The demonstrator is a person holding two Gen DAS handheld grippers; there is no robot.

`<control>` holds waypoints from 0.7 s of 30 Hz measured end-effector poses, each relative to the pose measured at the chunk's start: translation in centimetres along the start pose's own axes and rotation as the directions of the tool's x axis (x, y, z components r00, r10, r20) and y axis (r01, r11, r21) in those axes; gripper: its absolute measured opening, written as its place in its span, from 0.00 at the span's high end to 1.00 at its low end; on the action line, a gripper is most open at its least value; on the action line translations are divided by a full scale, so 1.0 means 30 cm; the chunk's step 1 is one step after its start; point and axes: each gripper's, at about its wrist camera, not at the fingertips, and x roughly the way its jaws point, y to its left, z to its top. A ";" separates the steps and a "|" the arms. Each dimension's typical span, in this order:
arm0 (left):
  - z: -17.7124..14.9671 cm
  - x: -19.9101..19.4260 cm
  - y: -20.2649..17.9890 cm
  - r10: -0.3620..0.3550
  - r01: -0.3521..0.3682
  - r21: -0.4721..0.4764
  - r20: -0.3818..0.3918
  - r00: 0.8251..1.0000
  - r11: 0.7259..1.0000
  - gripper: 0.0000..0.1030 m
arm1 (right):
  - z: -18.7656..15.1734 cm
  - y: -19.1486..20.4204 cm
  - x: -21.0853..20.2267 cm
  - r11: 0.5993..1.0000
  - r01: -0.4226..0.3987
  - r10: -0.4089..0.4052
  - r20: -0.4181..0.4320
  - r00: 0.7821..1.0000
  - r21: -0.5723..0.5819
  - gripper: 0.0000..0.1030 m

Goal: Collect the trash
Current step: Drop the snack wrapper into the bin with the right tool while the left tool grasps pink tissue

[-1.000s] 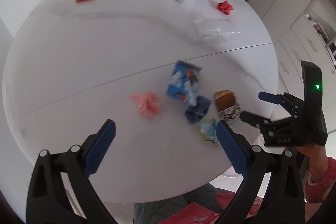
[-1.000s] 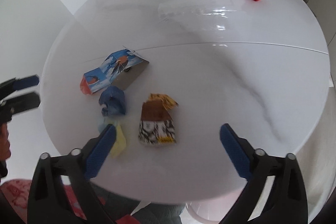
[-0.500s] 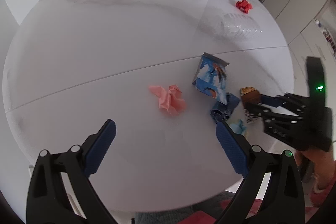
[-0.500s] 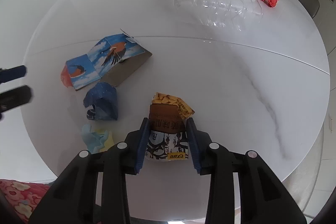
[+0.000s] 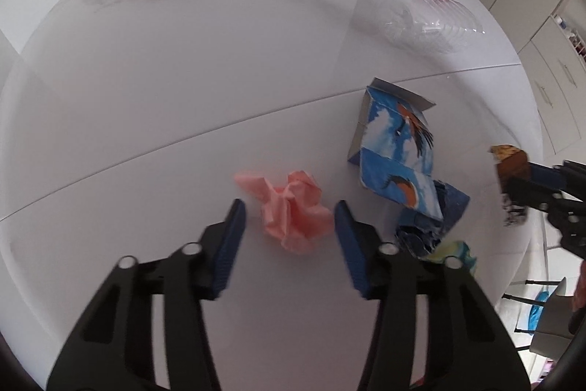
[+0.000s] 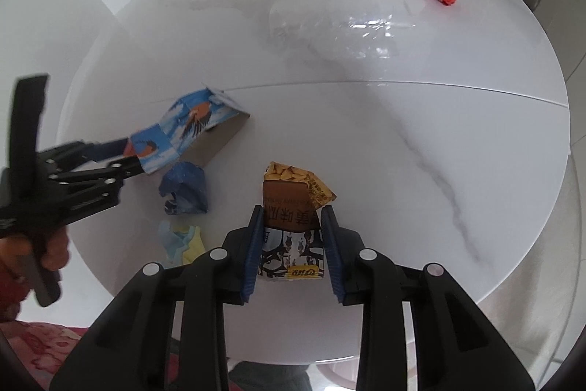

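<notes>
The right gripper [image 6: 293, 244] is clamped on the snack packet [image 6: 293, 226], its 2 pads pressing the packet's lower sides near the table [image 6: 439, 120] edge. The left gripper [image 5: 289, 226] stands partly open, straddling the pink crumpled paper [image 5: 293, 207], apparently not yet squeezing it. Taking the blue bird carton [image 5: 397, 156] as landmark: the pink paper lies just left of it. That paper looks light, soft and springy, so pinch across its bulky middle. A dark blue wad [image 5: 432, 222] and a yellow-blue scrap [image 5: 454, 250] crowd the carton's near side; a clear bottle [image 5: 428, 21] lies beyond it.
</notes>
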 end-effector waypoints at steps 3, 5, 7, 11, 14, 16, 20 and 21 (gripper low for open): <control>0.009 0.004 0.011 0.002 -0.002 -0.014 0.015 1.000 1.000 0.66 | -0.008 -0.039 -0.033 0.998 -0.038 0.037 0.021 0.999 0.040 0.69; 0.016 0.004 0.014 0.004 -0.003 -0.019 0.015 1.000 1.000 0.66 | -0.024 -0.070 -0.061 0.996 -0.057 0.054 0.042 0.998 0.064 0.69; 0.021 -0.004 0.013 0.017 -0.017 -0.013 0.016 1.000 1.000 0.66 | -0.046 -0.104 -0.094 0.994 -0.064 0.059 0.058 0.997 0.092 0.69; 0.042 -0.078 -0.008 0.023 -0.023 -0.009 0.027 0.999 1.000 0.66 | -0.133 -0.193 -0.177 0.988 -0.037 0.024 0.088 0.996 0.147 0.69; 0.052 -0.174 -0.057 0.016 -0.018 0.027 0.055 0.998 0.999 0.66 | -0.232 -0.274 -0.227 0.978 0.024 -0.042 0.083 0.996 0.205 0.69; 0.060 -0.242 -0.120 -0.007 0.001 0.074 0.073 0.997 0.997 0.66 | -0.304 -0.326 -0.238 0.967 0.071 -0.090 0.067 0.994 0.247 0.69; 0.077 -0.326 -0.278 -0.086 0.070 0.173 0.091 0.992 0.982 0.66 | -0.498 -0.430 -0.180 0.931 0.184 -0.186 -0.024 0.982 0.316 0.69; 0.080 -0.340 -0.329 -0.117 0.097 0.205 0.088 0.989 0.974 0.66 | -0.535 -0.447 -0.160 0.924 0.196 -0.194 -0.040 0.980 0.327 0.69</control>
